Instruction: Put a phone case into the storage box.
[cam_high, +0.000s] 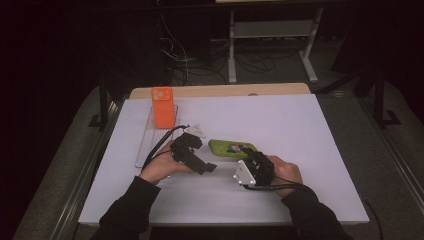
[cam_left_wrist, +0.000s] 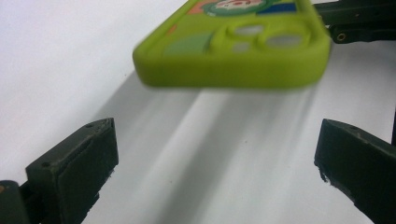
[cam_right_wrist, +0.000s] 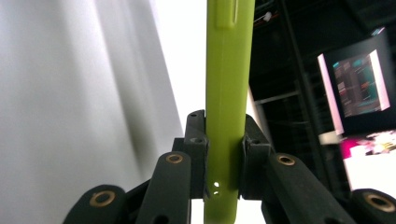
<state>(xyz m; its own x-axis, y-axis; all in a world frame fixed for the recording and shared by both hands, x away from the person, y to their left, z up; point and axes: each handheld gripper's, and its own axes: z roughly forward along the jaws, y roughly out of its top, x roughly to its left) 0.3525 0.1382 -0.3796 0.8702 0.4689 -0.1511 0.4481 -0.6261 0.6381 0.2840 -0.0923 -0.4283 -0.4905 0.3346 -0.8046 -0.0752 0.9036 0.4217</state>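
Dark sleeves come in at the bottom of the high view, and just above them sit both hands with their tools. At lower centre-right the right gripper (cam_high: 254, 161) is clamped on the near end of the green phone case (cam_high: 232, 148); its own view shows the two black jaws pinching the case's thin edge (cam_right_wrist: 225, 116) from both sides. To the left of it, the left gripper (cam_high: 210, 167) points toward the case with its jaws spread wide and nothing between them — in its view the case (cam_left_wrist: 233, 60) hangs ahead, lifted off the white table (cam_left_wrist: 56, 56), with a soft shadow under it.

As a judgement: the case is picked up and held steady, and the left tool seems set to take its free end; that second grip is not yet made.

The case looks like soft, matte rubber — rounded corners, oval camera cut-outs, a cartoon print on its back. Farther up the frame, at upper left, an orange phone (cam_high: 163, 107) stands against a clear tray (cam_high: 145, 145). Beyond the table's wooden far edge lie cables and a metal stand in the dark.
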